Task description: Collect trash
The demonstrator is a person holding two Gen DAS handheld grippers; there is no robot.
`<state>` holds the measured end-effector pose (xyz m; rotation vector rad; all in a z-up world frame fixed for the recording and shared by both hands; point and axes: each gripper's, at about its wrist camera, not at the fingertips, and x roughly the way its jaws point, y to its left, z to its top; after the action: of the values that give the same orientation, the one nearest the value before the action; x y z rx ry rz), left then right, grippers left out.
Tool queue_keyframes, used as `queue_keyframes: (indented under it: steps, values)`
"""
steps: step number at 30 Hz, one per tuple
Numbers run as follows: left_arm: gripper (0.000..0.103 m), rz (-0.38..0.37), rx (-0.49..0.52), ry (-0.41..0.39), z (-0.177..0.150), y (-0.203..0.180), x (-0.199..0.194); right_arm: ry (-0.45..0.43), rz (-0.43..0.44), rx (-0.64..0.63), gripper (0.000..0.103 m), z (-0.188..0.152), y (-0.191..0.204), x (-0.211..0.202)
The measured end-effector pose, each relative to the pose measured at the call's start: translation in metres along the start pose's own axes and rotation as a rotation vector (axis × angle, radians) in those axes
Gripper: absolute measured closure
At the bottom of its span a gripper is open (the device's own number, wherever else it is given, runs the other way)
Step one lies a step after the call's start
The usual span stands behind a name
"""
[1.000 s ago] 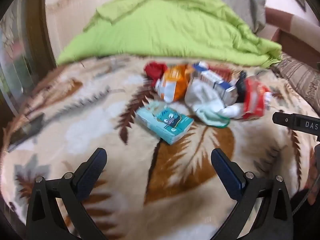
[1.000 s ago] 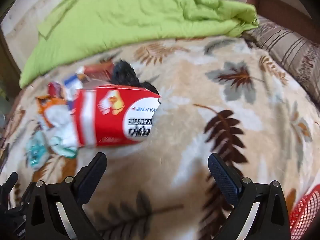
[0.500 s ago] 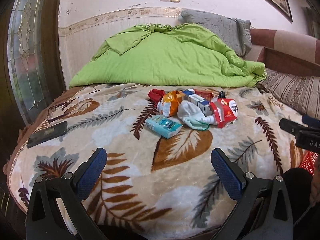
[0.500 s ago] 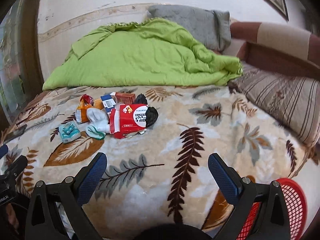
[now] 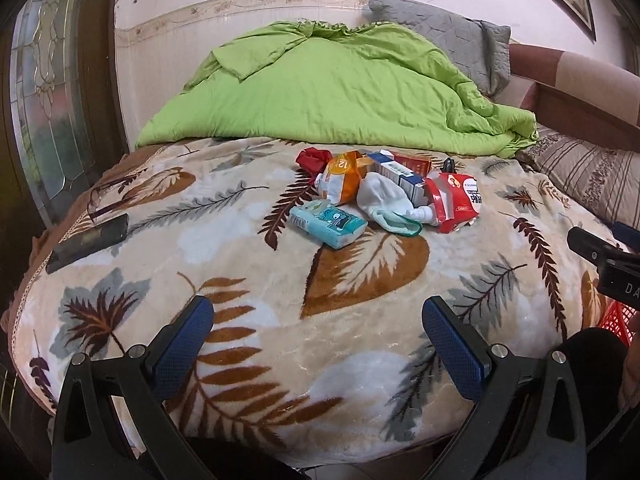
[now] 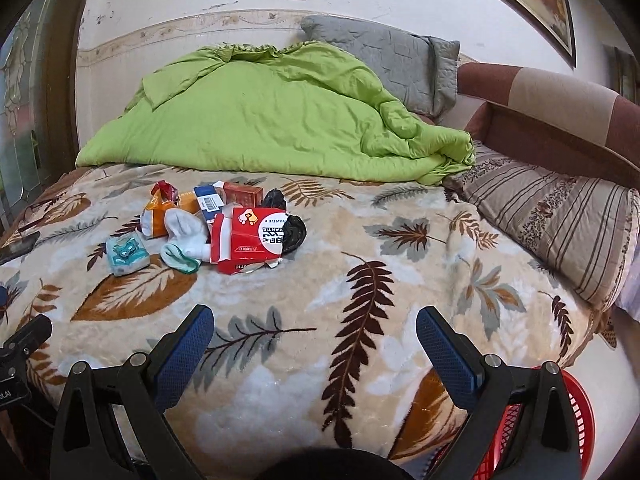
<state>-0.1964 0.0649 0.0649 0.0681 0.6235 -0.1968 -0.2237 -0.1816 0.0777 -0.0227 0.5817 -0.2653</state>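
Plush blanket: soft leaf-patterned cover is lying over the bed, and the trash pile is sitting on its middle, in front of the green duvet
Red basket: mesh bin is waiting low at the right edge, probably the place for the trash
Red carton: torn and light, it is looking easy to crush; I would pinch it by the flat side wall, not the ragged flap
White sock: limp and soft, it is touching the carton; any fold is giving a hold
Teal tissue pack: squashy, with a slippery film, it is lying just beside the sock; grip across the narrow sides
Orange pouch: thin and crinkly
Left gripper: it is hovering well apart from the pile, jaws wide apart and holding nothing
Right gripper: it is pointing level along the bed, jaws spread and holding nothing
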Motion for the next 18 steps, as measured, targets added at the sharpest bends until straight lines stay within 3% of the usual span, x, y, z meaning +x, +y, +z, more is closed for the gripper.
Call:
queue_keyframes:
  steps: [18]
  values:
    - [0.000,-0.007,0.006,0.001,0.0002,-0.0004,0.0002,0.003,-0.006,-0.004,0.001,0.0012,0.0012,0.0007]
